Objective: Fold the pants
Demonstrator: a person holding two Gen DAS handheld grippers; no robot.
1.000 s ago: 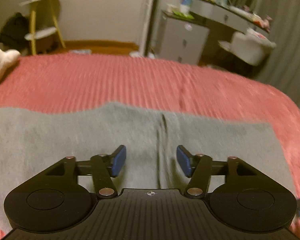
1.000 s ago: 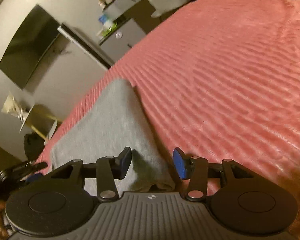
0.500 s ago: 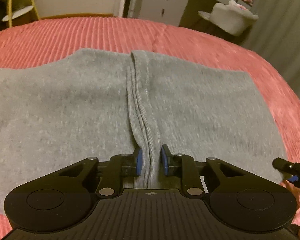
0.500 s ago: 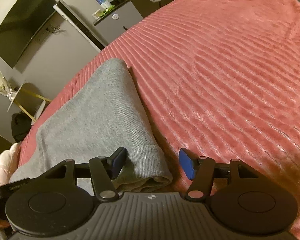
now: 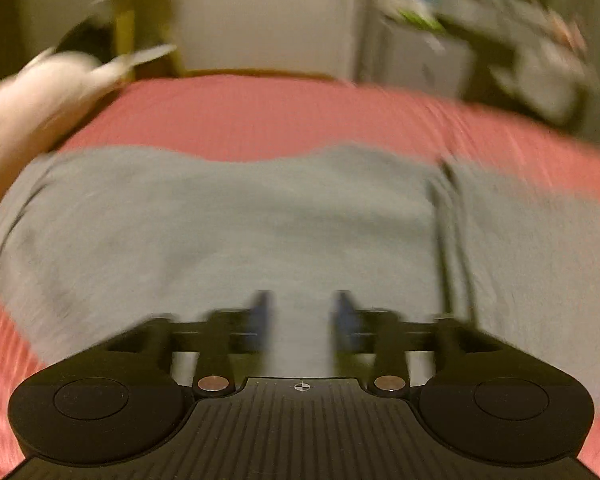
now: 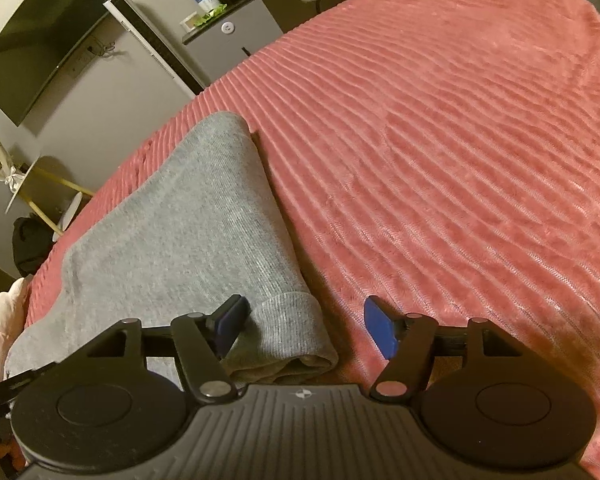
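Observation:
Grey knit pants (image 5: 228, 224) lie spread flat on the pink bedspread, with a raised seam ridge (image 5: 448, 240) toward the right in the blurred left wrist view. My left gripper (image 5: 302, 316) hovers low over the flat cloth left of that ridge. Its jaws are opening and only flat cloth shows in the gap. In the right wrist view the pants (image 6: 188, 220) end in a folded ribbed cuff (image 6: 288, 320). My right gripper (image 6: 306, 326) straddles that cuff with its jaws opening. Its left pad is at the cloth and its right pad (image 6: 380, 334) is over the bedspread; neither presses.
The ribbed pink bedspread (image 6: 460, 140) stretches wide to the right of the pants. A pale plush toy (image 5: 28, 96) lies at the bed's left edge. Beyond the bed stand a grey cabinet (image 6: 236, 36), a yellow-legged stool (image 6: 48, 184) and a wall-mounted screen (image 6: 40, 36).
My left gripper pinched the seam ridge half a second ago, then let go and slid left, so the ridge now lies to its right. My right gripper's jaws widened around the cuff.

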